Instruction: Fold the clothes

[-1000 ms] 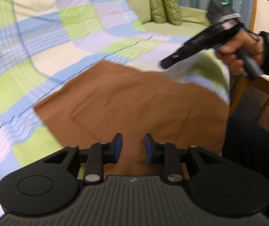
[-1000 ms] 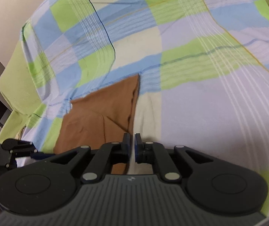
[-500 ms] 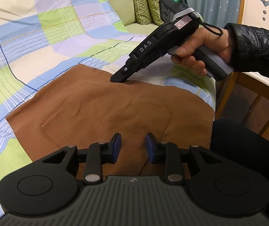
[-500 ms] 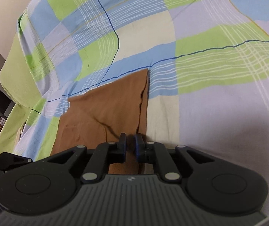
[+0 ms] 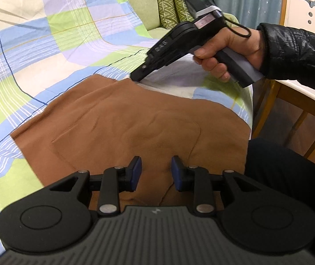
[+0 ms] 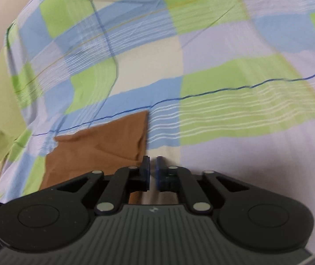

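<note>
A brown garment [image 5: 124, 121] lies spread flat on a checked bedsheet [image 5: 47, 33]. My left gripper [image 5: 155, 165] hovers over the garment's near edge, open, with nothing between its blue pads. In the left wrist view a hand [image 5: 230, 48] holds my right gripper [image 5: 135, 78], whose tip is at the garment's far edge. In the right wrist view the right gripper [image 6: 153, 163] is all but shut, with only a thin empty slit. It sits just right of the brown garment's [image 6: 104, 145] side edge, over the sheet [image 6: 223, 88].
Two green patterned pillows [image 5: 172, 4] lean at the head of the bed. A white wooden chair [image 5: 303, 11] stands to the right of the bed, beyond a black sleeve [image 5: 294, 50]. A dark-clothed leg [image 5: 289, 176] is at the lower right.
The right gripper came in from the right and settled at the garment's far edge. Its slit widened slightly. The left gripper kept its opening and barely moved.
</note>
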A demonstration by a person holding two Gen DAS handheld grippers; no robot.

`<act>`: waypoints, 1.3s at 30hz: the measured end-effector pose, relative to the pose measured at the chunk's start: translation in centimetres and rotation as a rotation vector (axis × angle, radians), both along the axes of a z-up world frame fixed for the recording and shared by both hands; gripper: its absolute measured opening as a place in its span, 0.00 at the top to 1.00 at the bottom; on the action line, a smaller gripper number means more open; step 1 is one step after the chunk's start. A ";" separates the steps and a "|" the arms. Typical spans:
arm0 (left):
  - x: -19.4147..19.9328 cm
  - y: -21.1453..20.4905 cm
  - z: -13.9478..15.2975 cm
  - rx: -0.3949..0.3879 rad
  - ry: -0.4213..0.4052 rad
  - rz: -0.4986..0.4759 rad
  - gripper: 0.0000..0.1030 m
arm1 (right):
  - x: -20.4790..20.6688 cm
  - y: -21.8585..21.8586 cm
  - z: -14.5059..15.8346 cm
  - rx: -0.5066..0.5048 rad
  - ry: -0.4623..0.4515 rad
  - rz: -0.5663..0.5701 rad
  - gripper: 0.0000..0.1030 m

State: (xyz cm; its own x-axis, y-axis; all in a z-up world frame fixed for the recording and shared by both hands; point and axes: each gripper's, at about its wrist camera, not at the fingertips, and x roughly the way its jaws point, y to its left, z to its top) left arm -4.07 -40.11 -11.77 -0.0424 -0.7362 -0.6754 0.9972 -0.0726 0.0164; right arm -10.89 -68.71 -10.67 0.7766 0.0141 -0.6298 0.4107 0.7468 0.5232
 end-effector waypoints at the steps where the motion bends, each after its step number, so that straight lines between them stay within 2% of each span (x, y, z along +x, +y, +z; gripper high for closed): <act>1: 0.0 0.2 0.1 0.002 -0.002 0.008 0.65 | -0.2 0.1 0.1 0.002 -0.001 0.005 0.90; 3: 0.0 0.7 0.1 0.012 -0.010 0.021 0.62 | -1.0 1.1 0.5 0.025 -0.014 0.042 0.84; 4: -0.1 0.9 0.0 0.022 -0.023 0.025 0.60 | -1.1 1.5 0.4 0.038 -0.012 0.062 0.73; 5: -0.1 1.0 -0.1 0.029 -0.029 0.029 0.60 | -1.2 1.9 0.3 0.050 -0.009 0.081 0.69; 8: -0.4 2.3 0.2 0.038 -0.036 0.053 0.60 | -2.1 3.5 0.6 -0.038 0.067 0.082 0.68; 10: -0.9 3.9 0.6 0.033 -0.076 0.065 0.60 | -3.3 4.1 1.4 -0.055 0.055 0.073 0.68; 14: -2.4 6.5 0.9 0.013 -0.146 0.048 0.60 | -6.6 7.7 4.3 -0.176 0.010 0.143 0.68; 17: -4.7 8.3 0.7 0.005 -0.248 -0.023 0.60 | -9.1 12.2 6.4 -0.362 0.034 0.246 0.68; 18: -5.9 9.1 0.5 0.001 -0.307 -0.060 0.59 | -9.6 13.4 6.7 -0.411 0.042 0.268 0.68; 20: -7.2 9.7 0.0 -0.003 -0.369 -0.089 0.59 | -10.6 15.9 7.4 -0.505 0.058 0.310 0.68; 22: -8.6 10.3 -0.9 0.000 -0.449 -0.107 0.59 | -11.1 17.5 7.6 -0.573 0.069 0.339 0.69; 23: -8.8 10.2 -1.2 0.003 -0.469 -0.112 0.59 | -11.4 19.3 7.4 -0.667 0.097 0.385 0.69; 30: -11.0 9.6 -4.8 0.042 -0.733 -0.165 0.59 | -10.9 25.5 6.0 -0.989 0.229 0.594 0.69; 37: -12.6 9.1 -6.8 0.041 -0.879 -0.175 0.59 | -10.3 28.0 4.0 -1.151 0.313 0.718 0.69; 39: -12.7 9.0 -6.9 0.044 -0.882 -0.178 0.61 | -10.2 28.8 3.2 -1.193 0.344 0.767 0.69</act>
State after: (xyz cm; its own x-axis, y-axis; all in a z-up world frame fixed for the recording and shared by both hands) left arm -16.80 -31.08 -18.72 0.3938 -0.7412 -0.5436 0.5977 -0.2428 0.7640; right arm -21.10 -39.91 -7.44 0.6307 -0.3058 -0.7132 -0.3055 0.7470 -0.5905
